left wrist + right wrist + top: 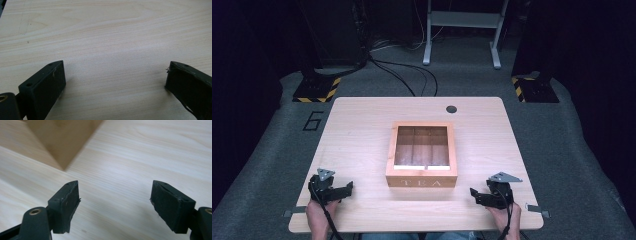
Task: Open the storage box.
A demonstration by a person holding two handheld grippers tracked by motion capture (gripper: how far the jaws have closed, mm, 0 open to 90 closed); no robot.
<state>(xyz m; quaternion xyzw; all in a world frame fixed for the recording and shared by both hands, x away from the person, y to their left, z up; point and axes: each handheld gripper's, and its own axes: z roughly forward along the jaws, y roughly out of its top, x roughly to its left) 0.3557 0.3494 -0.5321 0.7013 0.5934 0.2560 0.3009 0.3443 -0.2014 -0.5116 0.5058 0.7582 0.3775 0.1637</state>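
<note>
Your square wooden tea box (pixel 422 182) has a glass lid and sits mid-counter (pixel 362 125); your left tool (pixel 346 188) and right tool (pixel 476 194) gape wide, empty.

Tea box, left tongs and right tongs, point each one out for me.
Tea box (pixel 421 182): high view, on its front wall with the lettering.
Left tongs (pixel 344 188): high view, midway between the tips.
Right tongs (pixel 476 195): high view, midway between the tips.
</note>
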